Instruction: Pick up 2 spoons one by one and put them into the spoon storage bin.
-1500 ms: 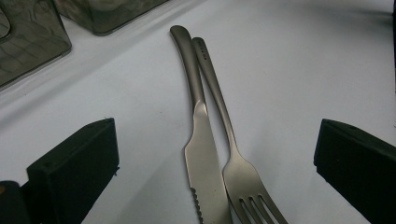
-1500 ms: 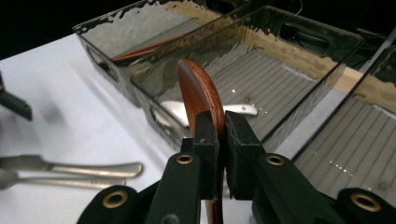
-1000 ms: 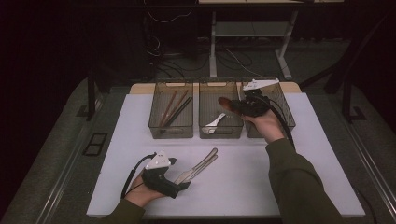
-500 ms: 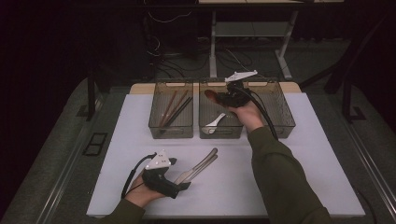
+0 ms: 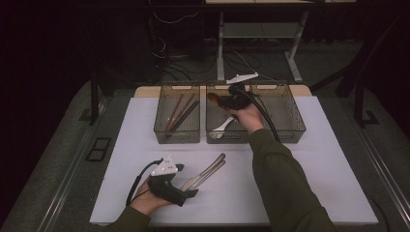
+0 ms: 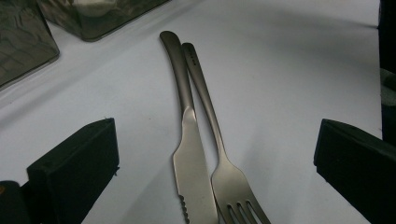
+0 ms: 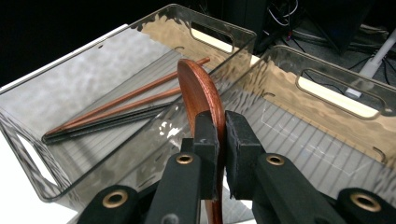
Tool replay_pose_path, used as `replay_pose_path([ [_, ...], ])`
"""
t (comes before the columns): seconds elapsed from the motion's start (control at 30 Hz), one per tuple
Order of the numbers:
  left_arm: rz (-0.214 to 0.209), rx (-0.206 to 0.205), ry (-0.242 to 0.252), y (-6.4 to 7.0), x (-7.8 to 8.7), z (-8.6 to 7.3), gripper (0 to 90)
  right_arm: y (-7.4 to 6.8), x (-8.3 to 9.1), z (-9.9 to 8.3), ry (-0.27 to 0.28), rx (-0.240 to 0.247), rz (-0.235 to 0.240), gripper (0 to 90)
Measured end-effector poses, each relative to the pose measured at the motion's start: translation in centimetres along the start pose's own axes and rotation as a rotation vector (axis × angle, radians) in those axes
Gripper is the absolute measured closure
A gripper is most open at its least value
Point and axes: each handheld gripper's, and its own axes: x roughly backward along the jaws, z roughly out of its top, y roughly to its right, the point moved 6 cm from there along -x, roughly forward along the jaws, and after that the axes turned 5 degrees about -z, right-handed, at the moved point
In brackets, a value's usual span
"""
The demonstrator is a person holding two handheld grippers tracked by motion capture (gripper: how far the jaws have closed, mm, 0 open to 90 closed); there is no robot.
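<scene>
A: So, right gripper (image 7: pixel 220 140) status?
B: Jaws were clamped on the wooden spoon (image 7: pixel 198 91), held above the middle bin (image 5: pixel 227 118), at 12 o'clock on the mat.
A: Left gripper (image 5: pixel 193 191)?
B: Jaws stood wide apart at 7 o'clock, knife (image 6: pixel 189 154) and fork (image 6: pixel 219 154) lying between them, touching neither.

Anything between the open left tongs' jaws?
Yes: in the left gripper view, a knife and a fork lie side by side on the white mat between the left tongs' jaws, ungripped.
</scene>
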Motion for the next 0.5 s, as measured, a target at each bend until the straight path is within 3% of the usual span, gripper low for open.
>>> replay_pose_path([
  [0.17,-0.006,-0.004,-0.004,0.0,0.0,0.0,0.0,-0.5,-0.5,0.0,-0.022,0.026,-0.006,82.4],
  [0.33,-0.006,0.004,-0.001,0.1,-0.1,0.0,0.0,-0.3,-1.0,-1.0,-0.086,0.06,-0.031,63.2],
  [0.5,-0.005,-0.004,-0.003,0.1,-0.1,0.0,0.0,-0.1,-0.4,-1.0,-0.082,0.052,-0.032,54.0],
])
